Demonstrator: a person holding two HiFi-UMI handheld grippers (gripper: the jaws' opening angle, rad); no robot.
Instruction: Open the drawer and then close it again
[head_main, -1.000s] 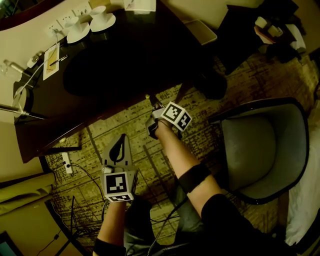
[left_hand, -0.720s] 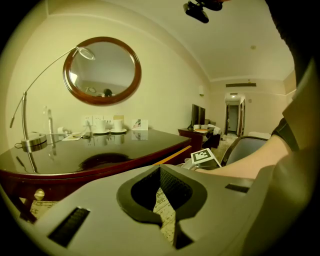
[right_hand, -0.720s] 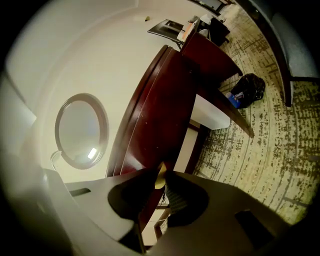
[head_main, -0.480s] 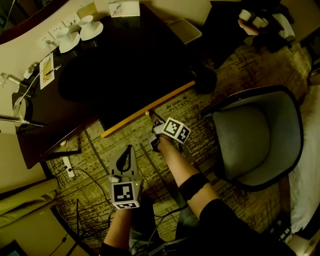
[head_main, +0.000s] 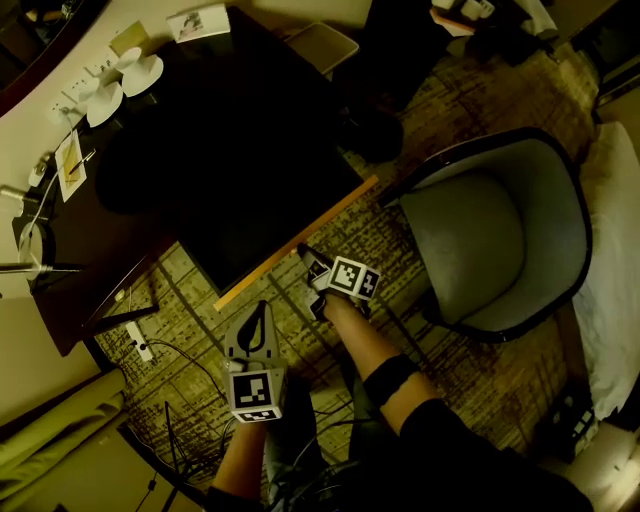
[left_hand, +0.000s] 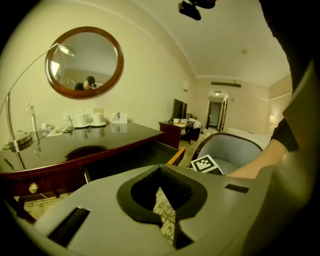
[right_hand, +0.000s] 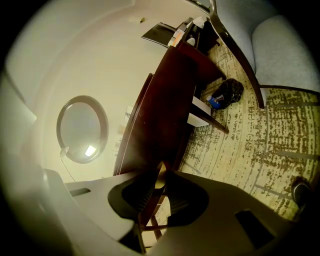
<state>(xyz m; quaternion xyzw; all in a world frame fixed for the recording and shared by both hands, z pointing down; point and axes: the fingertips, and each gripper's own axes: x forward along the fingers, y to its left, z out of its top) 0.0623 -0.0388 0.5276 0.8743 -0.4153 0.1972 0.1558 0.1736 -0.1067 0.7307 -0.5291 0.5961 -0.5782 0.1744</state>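
The dark wooden desk (head_main: 200, 120) has its wide drawer (head_main: 270, 215) pulled out, its pale top edge (head_main: 300, 240) running diagonally. My right gripper (head_main: 304, 254) is at the middle of the drawer front, shut on the brass knob (right_hand: 159, 182), which sits between its jaws (right_hand: 159, 186). My left gripper (head_main: 258, 308) hangs over the carpet just to the left, apart from the drawer. It is shut and holds nothing (left_hand: 161, 196). In the left gripper view the open drawer (left_hand: 135, 161) lies ahead, with the right gripper's marker cube (left_hand: 206, 164) beside it.
A grey armchair (head_main: 490, 235) stands close on the right. Cups on saucers (head_main: 120, 85) and a lamp base (head_main: 30, 235) are on the desk's far side. A power strip (head_main: 137, 340) with cables lies on the carpet at the left. A dark bag (head_main: 375, 130) sits by the desk.
The drawer has slid out of the desk toward me with the right gripper on its knob. The left gripper has drawn back alongside it.
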